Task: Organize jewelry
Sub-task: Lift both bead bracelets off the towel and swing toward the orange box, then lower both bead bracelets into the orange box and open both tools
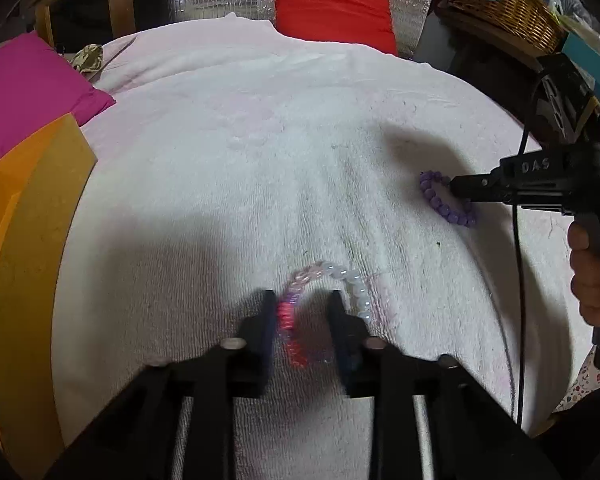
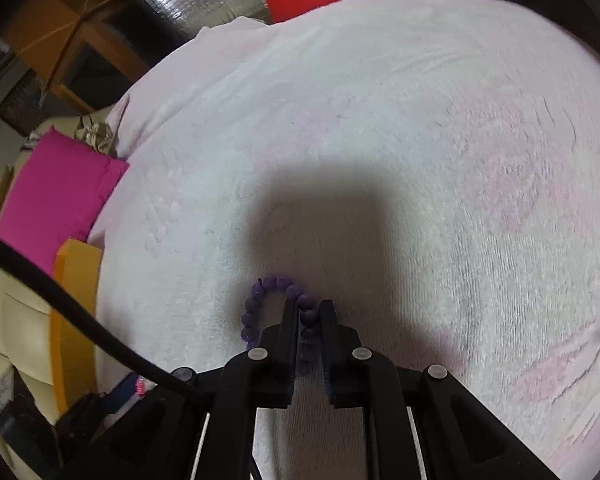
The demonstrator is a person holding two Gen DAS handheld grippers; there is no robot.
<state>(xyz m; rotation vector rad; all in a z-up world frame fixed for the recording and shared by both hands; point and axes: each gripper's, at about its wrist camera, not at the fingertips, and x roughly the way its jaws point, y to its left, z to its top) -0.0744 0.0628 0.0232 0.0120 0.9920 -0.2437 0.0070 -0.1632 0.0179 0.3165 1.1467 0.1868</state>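
Right gripper [image 2: 309, 312] jaws pinch purple bead bracelet [image 2: 274, 304]; left gripper [image 1: 302, 312] jaws open around blurred pink-white bracelet [image 1: 340, 280].

Left tool [image 1: 302, 300]: low over the near middle of the scene, pointing away, its two fingers [image 1: 266, 312] standing apart with a clear gap. Right tool [image 2: 309, 308]: at the right side, level, aimed leftward, fingers [image 2: 290, 316] drawn almost together with only a narrow slot between them. The person's right hand [image 1: 594, 276] wraps the right tool's handle, fingers curled around it.
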